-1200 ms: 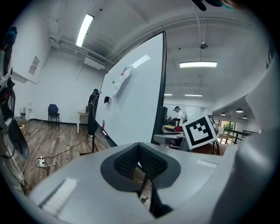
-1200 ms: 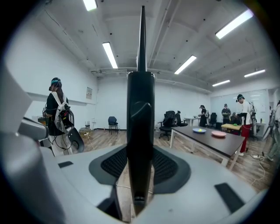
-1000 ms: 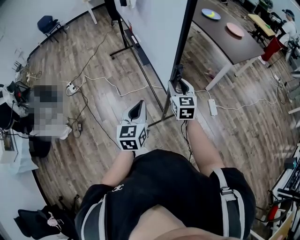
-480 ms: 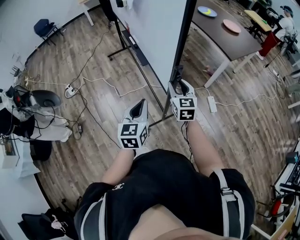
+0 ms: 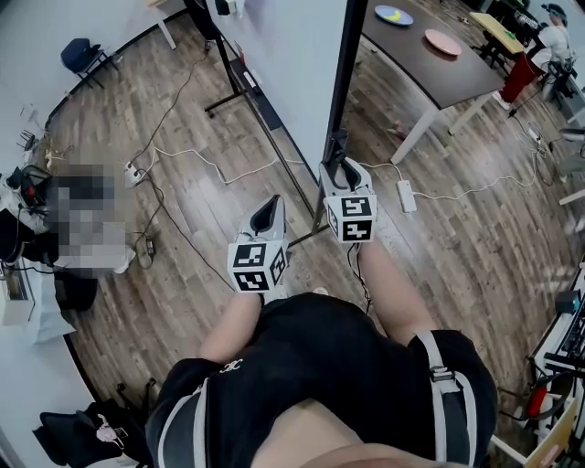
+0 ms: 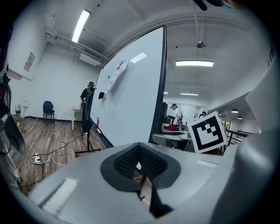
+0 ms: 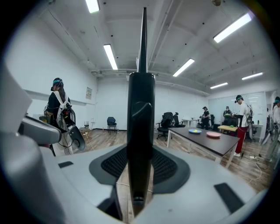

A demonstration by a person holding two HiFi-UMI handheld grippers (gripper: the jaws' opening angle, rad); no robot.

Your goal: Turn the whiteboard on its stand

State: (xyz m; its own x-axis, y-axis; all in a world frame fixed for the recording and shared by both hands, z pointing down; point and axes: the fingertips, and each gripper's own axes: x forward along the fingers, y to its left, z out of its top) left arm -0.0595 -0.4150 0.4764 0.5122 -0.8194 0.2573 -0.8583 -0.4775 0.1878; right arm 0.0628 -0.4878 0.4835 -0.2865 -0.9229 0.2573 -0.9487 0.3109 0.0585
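The whiteboard (image 5: pixel 292 64), a tall smooth white panel in a thin black frame, stands upright directly ahead of both grippers. Its near vertical edge runs down into the right gripper (image 5: pixel 342 172). In the right gripper view that black frame bar (image 7: pixel 141 122) fills the space between the jaws. The ribbed dark pads (image 7: pixel 168 166) press on it from either side, so this gripper (image 7: pixel 140 153) holds the board by its edge.

The left gripper (image 5: pixel 267 208) hangs just beside the right one, nearer the person and clear of the board. Its jaws are drawn narrow, tips together, with nothing between them (image 6: pixel 139 151). The board face (image 6: pixel 131 100) rises ahead of it.

Below the panel, the stand's black tube legs (image 5: pixel 233 99) spread over the wood-plank floor (image 5: pixel 183 274) to the left of the grippers. White cables (image 5: pixel 219 172) loop across the planks around those legs, and a power strip (image 5: pixel 405 195) lies just right of the right gripper.

Further off to the right stands a long dark table (image 5: pixel 430 73) on pale legs. It carries a yellow-and-blue plate (image 5: pixel 392 15) and a pink plate (image 5: pixel 442 41). A blue chair (image 5: pixel 78 53) sits far off to the left.

Both grippers are pale grey moulded shells, each with a black-and-white marker cube (image 5: pixel 352 219).
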